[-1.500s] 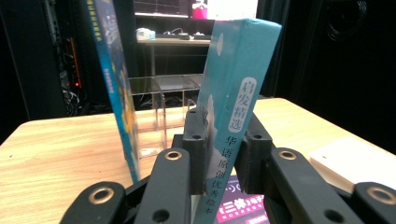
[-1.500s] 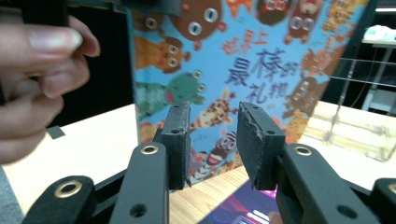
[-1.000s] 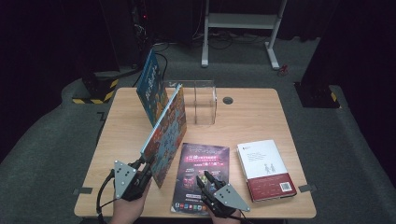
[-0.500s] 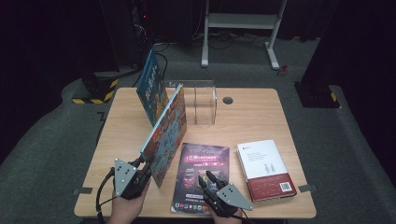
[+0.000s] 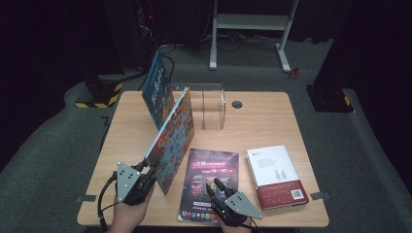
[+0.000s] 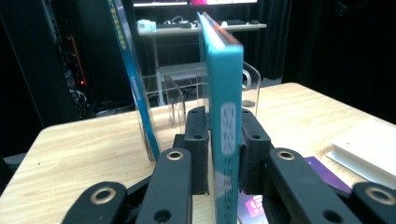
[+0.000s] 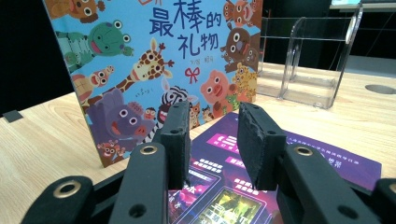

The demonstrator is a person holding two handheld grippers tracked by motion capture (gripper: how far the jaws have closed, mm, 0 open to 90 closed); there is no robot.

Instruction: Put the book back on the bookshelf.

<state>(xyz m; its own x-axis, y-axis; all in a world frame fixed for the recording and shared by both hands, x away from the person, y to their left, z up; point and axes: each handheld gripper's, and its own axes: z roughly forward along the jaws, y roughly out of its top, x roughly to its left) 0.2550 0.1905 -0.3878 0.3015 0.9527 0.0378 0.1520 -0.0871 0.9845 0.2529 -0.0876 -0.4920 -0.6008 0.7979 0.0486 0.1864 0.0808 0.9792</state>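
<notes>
- In the high view, our left gripper (image 5: 145, 171) sits at the near left of the table (image 5: 272, 121), clamped on the near edge of a picture book (image 5: 172, 138) that stands upright on its bottom edge.
- The picture book runs from our left gripper away towards a clear plastic stand (image 5: 210, 106) at the far middle of the table, and its far end is near the stand.
- A second, blue book (image 5: 154, 87) stands tilted just behind the picture book, at the stand's left side.
- Our right gripper (image 5: 217, 187) rests at the near edge over a purple magazine (image 5: 211, 170) that lies flat just right of the picture book; its jaws are apart with nothing between them.
- A white book with a dark red band (image 5: 274, 174) lies flat to the right of the magazine, a little apart from it.
- In the left gripper view, we see the picture book's teal spine (image 6: 225, 93) standing straight up between the two black jaws, with both pads pressed against it.
- The blue book (image 6: 133, 79) leans to the left beyond it, and the clear stand (image 6: 187, 98) is behind both.
- In the right gripper view, the jaws stand apart and empty above the purple magazine (image 7: 299, 154).
- The picture book's cover (image 7: 159, 51), full of cartoon animals, faces us at the left, its bottom edge on the table, and the clear stand (image 7: 313, 60) is at the far right.
</notes>
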